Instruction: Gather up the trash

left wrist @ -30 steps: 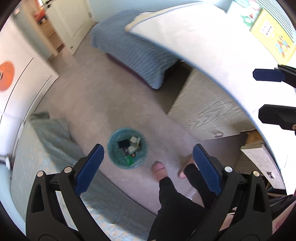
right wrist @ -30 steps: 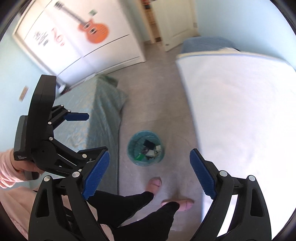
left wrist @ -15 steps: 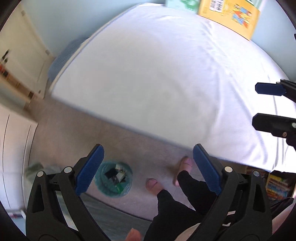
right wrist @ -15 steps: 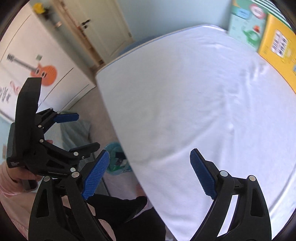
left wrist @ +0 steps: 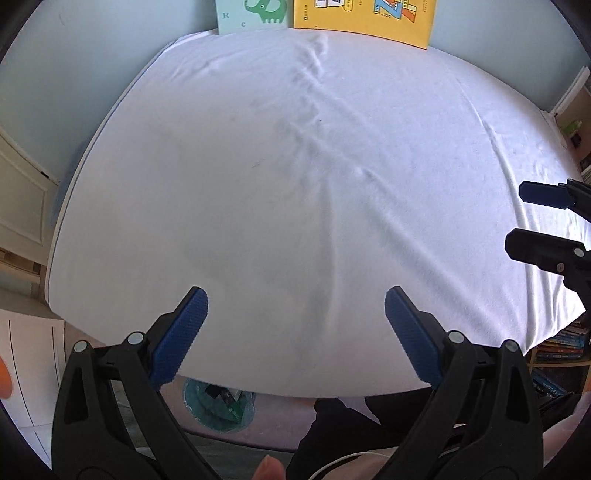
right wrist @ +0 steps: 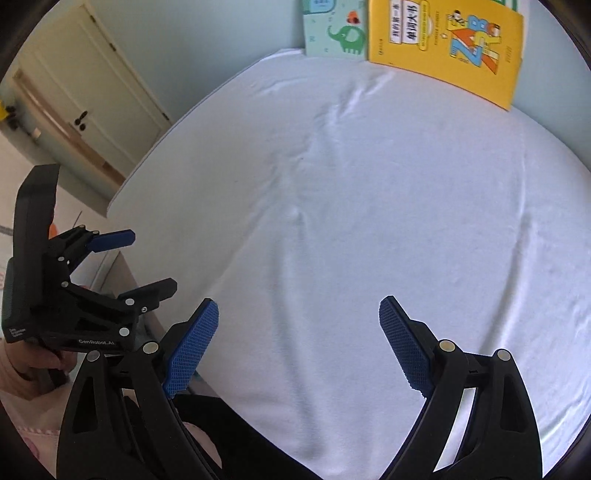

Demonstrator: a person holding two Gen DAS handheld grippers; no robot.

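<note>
1. We hold the left gripper (left wrist: 295,306) over the white bed sheet (left wrist: 295,184), pointing steeply downward. Its 2 blue pads (left wrist: 181,332) stand wide apart with nothing between them.
2. We hold the right gripper (right wrist: 299,314) over the same sheet, also pointing steeply downward. Its 2 blue pads (right wrist: 192,347) are spread wide, and only bare sheet shows in the gap.
3. In the right wrist view, the left gripper appears at the left edge, gripped by a hand (right wrist: 40,363) in a pink sleeve (right wrist: 26,424). Its jaws are spread there as well.
4. In the left wrist view, the right gripper's 2 fingers enter from the right edge above the sheet.
5. The trash bin (left wrist: 218,410) is a teal round container standing on the floor (left wrist: 177,402) just beside the near edge of the bed. It sits below and slightly right of the left gripper's left pad. The mattress edge covers its far rim.
6. Inside the bin we see dark and light scraps; we cannot identify them individually.
7. The sheet carries shallow creases running from its far edge toward us.
8. At the far side of the bed, 2 books lean against the pale wall: a mint one with a green elephant (right wrist: 338,31) and a yellow one (right wrist: 447,48) beside it, overlapping slightly.
9. Our legs in black trousers (left wrist: 347,424) show between bed and bin.
</note>
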